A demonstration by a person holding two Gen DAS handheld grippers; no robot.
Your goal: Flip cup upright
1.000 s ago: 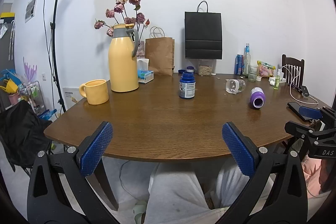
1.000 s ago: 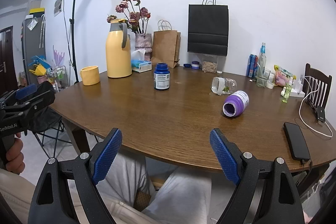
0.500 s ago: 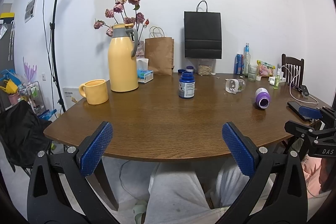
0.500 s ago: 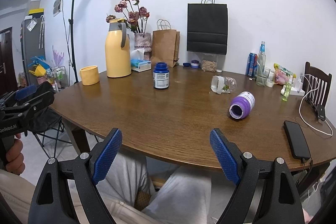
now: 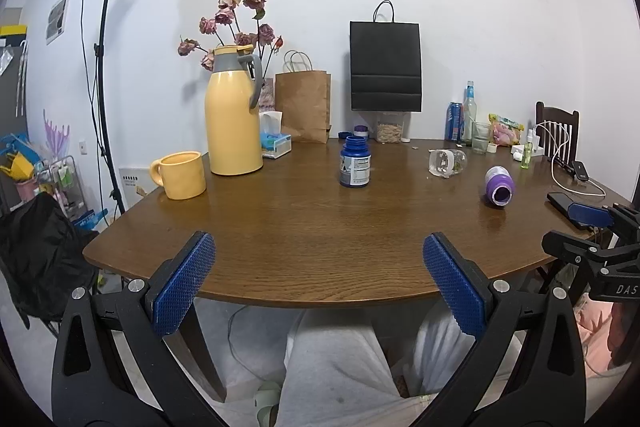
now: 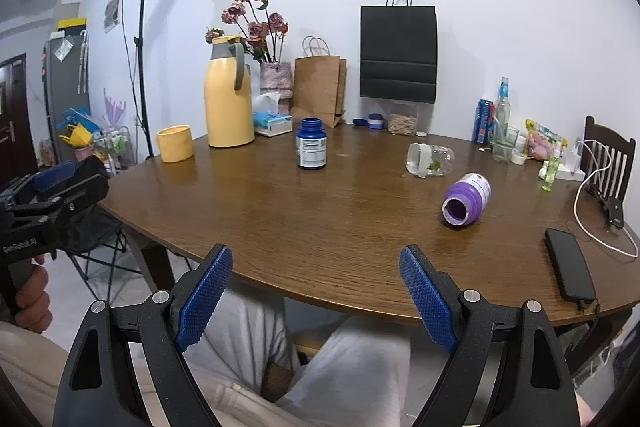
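A purple cup [image 5: 499,185] [image 6: 466,200] lies on its side on the right half of the brown round table [image 5: 320,227] [image 6: 320,223], with its open mouth turned toward me. My left gripper [image 5: 317,239] is open and empty, held low in front of the table's near edge, well left of the cup. My right gripper [image 6: 315,251] is also open and empty at the near edge, with the cup ahead and to its right. Neither gripper touches anything.
A clear jar [image 6: 430,159] lies on its side behind the cup. A blue bottle [image 6: 311,143] stands mid-table. A yellow mug [image 5: 181,175] and a yellow jug [image 5: 234,111] stand at the left. A black phone [image 6: 568,269] and a white cable [image 6: 600,227] lie at the right edge.
The purple cup has rolled a little to the right and turned its mouth more toward me. Both grippers have stayed in place, open.
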